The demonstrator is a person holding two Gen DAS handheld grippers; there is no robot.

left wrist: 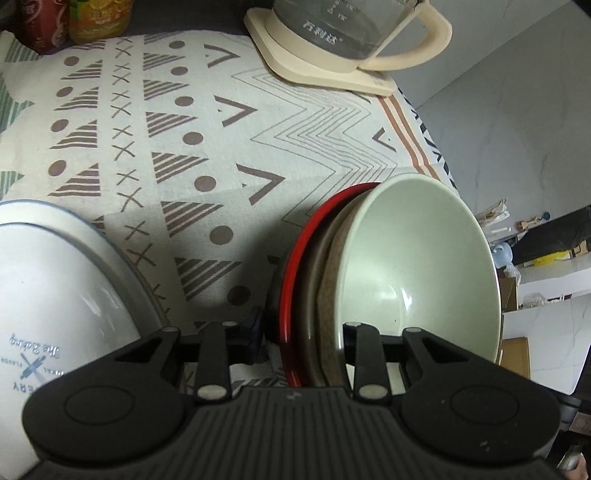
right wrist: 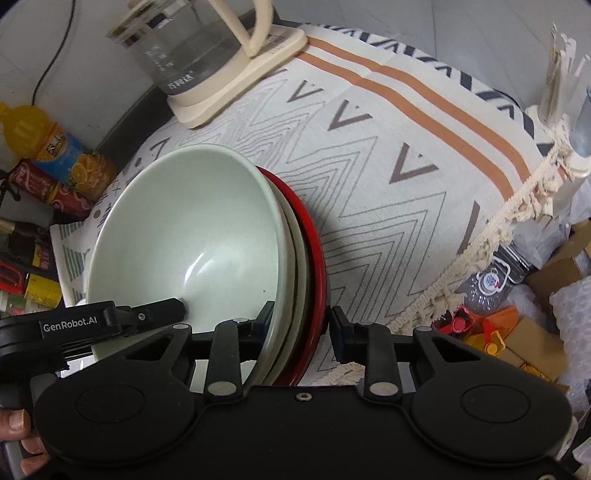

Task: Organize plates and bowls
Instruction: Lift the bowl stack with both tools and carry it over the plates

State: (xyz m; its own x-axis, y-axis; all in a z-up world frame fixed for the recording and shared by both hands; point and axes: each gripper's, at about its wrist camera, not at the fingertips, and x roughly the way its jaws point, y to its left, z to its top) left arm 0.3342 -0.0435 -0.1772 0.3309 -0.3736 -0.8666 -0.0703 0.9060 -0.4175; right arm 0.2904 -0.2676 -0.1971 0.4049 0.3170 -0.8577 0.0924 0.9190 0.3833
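Covering the whole worktop [left wrist: 303,155] is a pale cloth [right wrist: 388,177] printed with zigzags, triangles, dots and crosses, fringed along one edge. On it, near the edge, sits the stack of dishes: a red plate [left wrist: 291,280] at the bottom, a brownish dish [left wrist: 325,280] above it, and a pale green bowl [left wrist: 417,266] nested on top. To the left of the stack in the left wrist view lies a white plate [left wrist: 55,280] with blue lettering, apart from the stack. A glass kettle [left wrist: 332,26] on a cream base stands at the far side of the cloth, and drink bottles [right wrist: 55,155] lie beyond the cloth's far corner. The left claw [left wrist: 299,339] straddles the near rim of the stack, one finger outside the red plate and the other inside the green bowl, closed narrowly on the rims. The right claw [right wrist: 299,325] spans the opposite rim the same way; its outer pad looks a shade off the red plate, so a firm grip cannot be told. A thumb [right wrist: 14,421] shows at the lower left.
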